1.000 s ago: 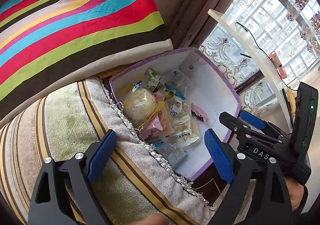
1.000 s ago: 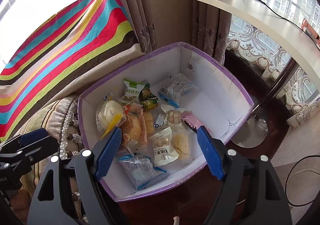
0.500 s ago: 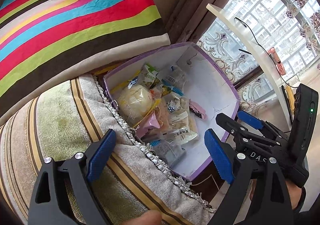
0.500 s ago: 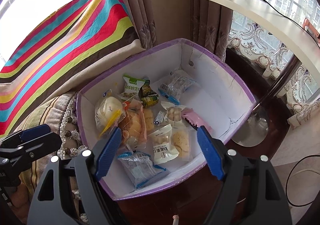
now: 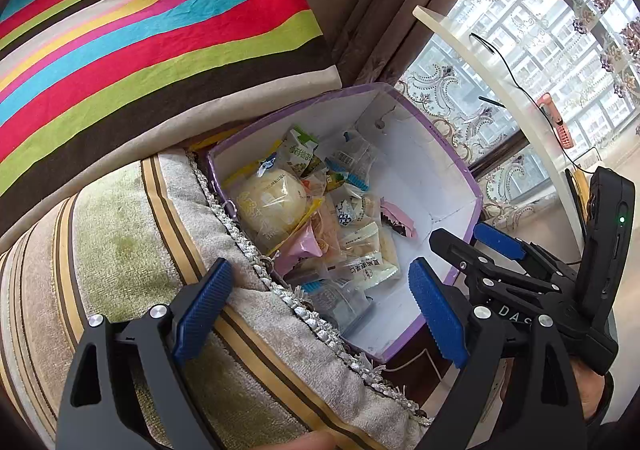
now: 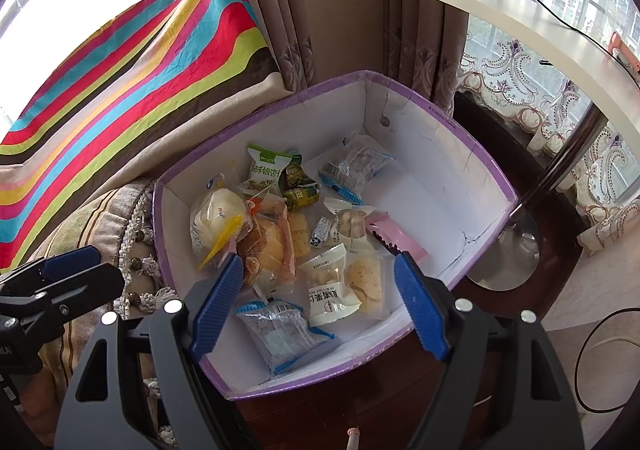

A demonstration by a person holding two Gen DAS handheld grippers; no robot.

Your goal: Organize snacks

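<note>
Right wrist view: purple-rimmed box (image 6: pixel 472 138) with white inner walls fills the centre of the frame, sitting on dark wood. Snacks lie on its floor, bunched toward the left and lower part:
- round pale bun in clear wrap (image 6: pixel 218 220), left side against the wall
- orange-brown pastry packet (image 6: pixel 266 246), just right of the bun, touching it
- green-and-white packet (image 6: pixel 266 166), toward the upper left of the box
- clear bag with blue ends (image 6: pixel 354 166), upper centre
- pink wrapper (image 6: pixel 396 236), centre right, apart from the right wall
- white packet with printed characters (image 6: pixel 330 286), lower centre
- clear blue-edged bag (image 6: pixel 280 330), lowest, near the front wall

Right gripper (image 6: pixel 318 310): blue pads spread wide apart, nothing between them, hanging over the near part of the box.

Left wrist view: left gripper (image 5: pixel 320 306) also has pads wide apart, empty, positioned above the edge of a striped cushion (image 5: pixel 120 250) with fringe trim, at the lower centre of the frame. The box (image 5: pixel 448 154) sits at frame centre, just beside that cushion. A bright multicolour striped pillow (image 5: pixel 160 18) fills the upper left. A cream shelf (image 5: pixel 500 82) curves down the right side.
</note>
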